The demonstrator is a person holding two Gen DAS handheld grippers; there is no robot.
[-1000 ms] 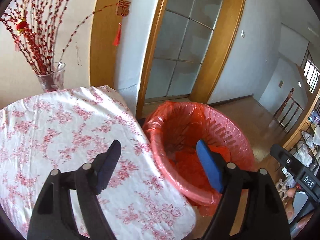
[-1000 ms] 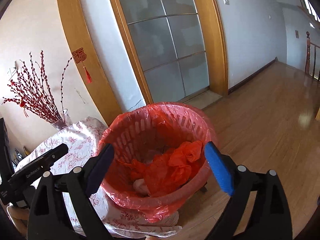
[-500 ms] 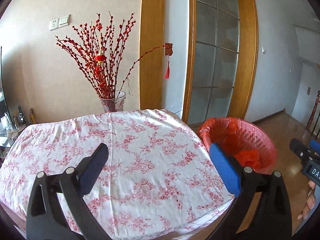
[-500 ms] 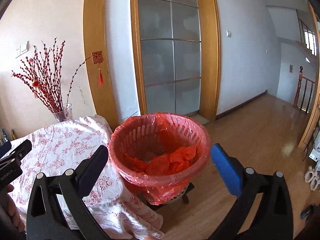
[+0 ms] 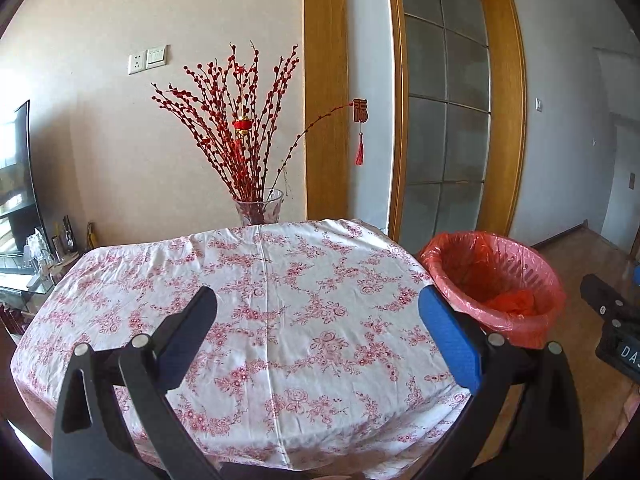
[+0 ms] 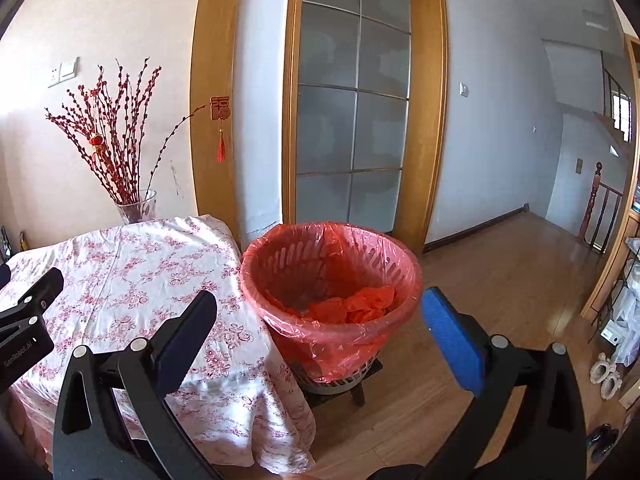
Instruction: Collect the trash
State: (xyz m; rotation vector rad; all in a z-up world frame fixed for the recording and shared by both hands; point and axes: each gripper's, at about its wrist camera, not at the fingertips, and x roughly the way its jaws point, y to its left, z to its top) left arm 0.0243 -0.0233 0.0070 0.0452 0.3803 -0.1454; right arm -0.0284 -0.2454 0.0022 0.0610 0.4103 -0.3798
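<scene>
Landmark: the trash basket [image 6: 332, 300], lined with a red plastic bag, stood on a small dark stool [image 6: 352, 386] on the wooden floor [image 6: 500, 280].
Basket content: crumpled red plastic [image 6: 352, 304] lay inside, near the bottom; what was under it could not be seen.
Tabletop: the tabletop [image 5: 260, 300], covered with a white cloth with red flowers, was just to the left of the basket, almost touching it.
Vase: a glass vase [image 5: 259, 211] with red branches stood at the far edge of the tabletop, well apart from the basket.
Left claw: the left claw [image 5: 316, 338] was wide open and held nothing; it was above the tabletop, and the basket was to its right.
Right claw: the right claw [image 6: 318, 340] was also wide open and empty; the basket appeared between its two fingers, further ahead.
Door: a door with frosted glass [image 6: 352, 120] was behind the basket.
</scene>
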